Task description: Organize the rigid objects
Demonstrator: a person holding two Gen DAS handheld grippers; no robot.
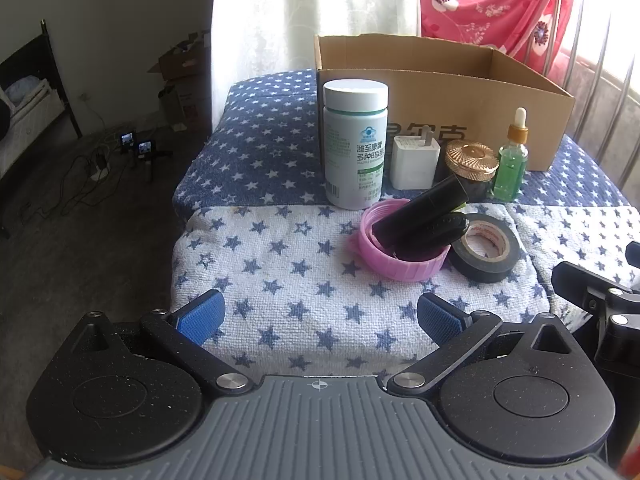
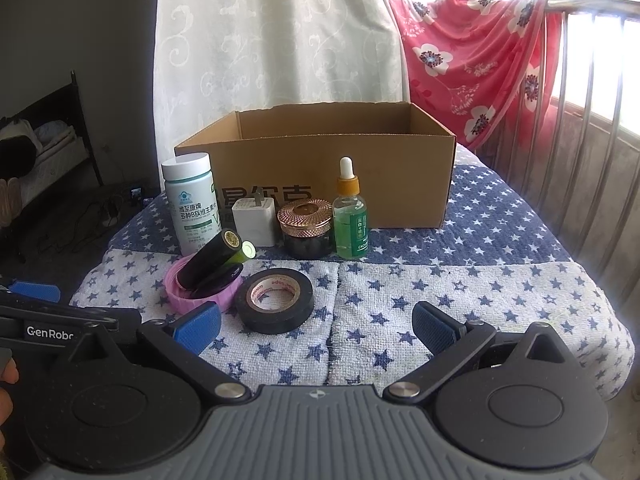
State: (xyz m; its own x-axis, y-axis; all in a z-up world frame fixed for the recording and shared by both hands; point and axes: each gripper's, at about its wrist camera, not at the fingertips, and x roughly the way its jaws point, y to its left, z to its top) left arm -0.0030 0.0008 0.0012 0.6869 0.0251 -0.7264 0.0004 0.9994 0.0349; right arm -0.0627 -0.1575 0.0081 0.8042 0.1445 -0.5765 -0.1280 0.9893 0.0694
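Both my grippers, left gripper (image 1: 320, 314) and right gripper (image 2: 316, 320), gape fully, empty, short of the black tape roll (image 2: 274, 300).

We hold our left black two-finger gripper with blue ribbed pads (image 1: 320, 314) tilted downward, its jaws spread wide with nothing between them; our right black gripper with matching blue pads (image 2: 316, 326) points down less steeply, jaws equally wide and empty, the two side by side
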